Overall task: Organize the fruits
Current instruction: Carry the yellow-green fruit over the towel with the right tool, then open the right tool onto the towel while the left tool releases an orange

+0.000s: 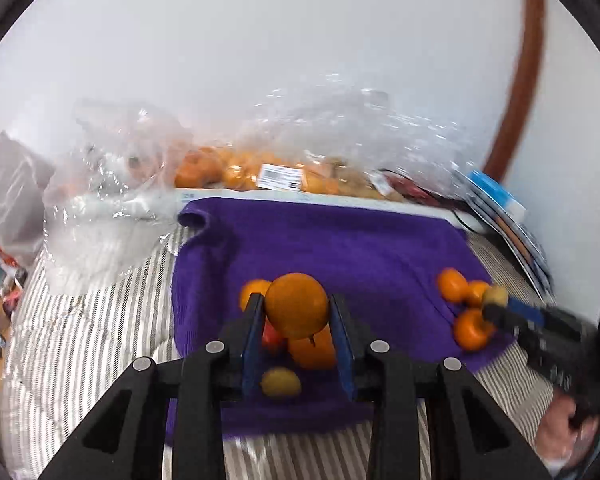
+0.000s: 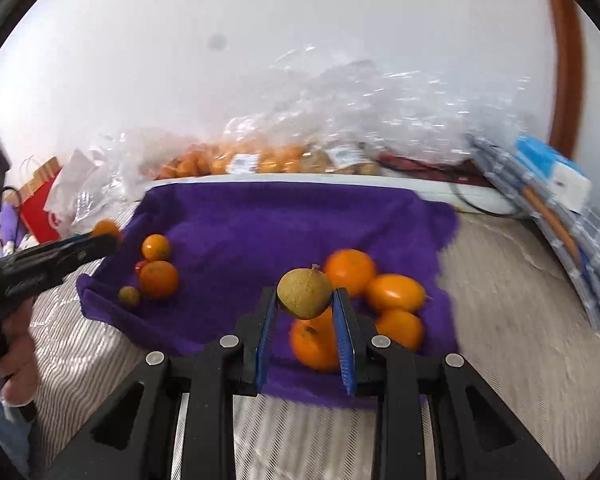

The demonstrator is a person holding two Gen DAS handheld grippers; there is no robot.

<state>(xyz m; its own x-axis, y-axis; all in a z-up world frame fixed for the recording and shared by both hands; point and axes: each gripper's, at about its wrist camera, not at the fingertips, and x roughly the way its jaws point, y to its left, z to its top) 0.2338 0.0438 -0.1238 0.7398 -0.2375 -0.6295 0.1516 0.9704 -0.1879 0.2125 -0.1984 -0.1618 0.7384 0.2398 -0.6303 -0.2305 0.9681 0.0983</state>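
My left gripper (image 1: 296,308) is shut on an orange (image 1: 297,305) and holds it above the purple cloth (image 1: 340,240). Under it lie another orange (image 1: 314,350), a small red fruit (image 1: 271,338), a small brown-green fruit (image 1: 281,382) and an orange behind (image 1: 252,290). My right gripper (image 2: 305,294) is shut on a brown-green round fruit (image 2: 305,292) above a group of orange fruits (image 2: 394,292) on the cloth (image 2: 260,220). The left group (image 2: 158,278) lies at the cloth's left side, with the left gripper above it.
Clear plastic bags of oranges (image 1: 236,170) lie behind the cloth along the white wall. Striped bedding (image 1: 80,320) surrounds the cloth. Flat packages (image 2: 560,208) lean at the right. A red paper bag (image 2: 40,208) and clutter stand at the left.
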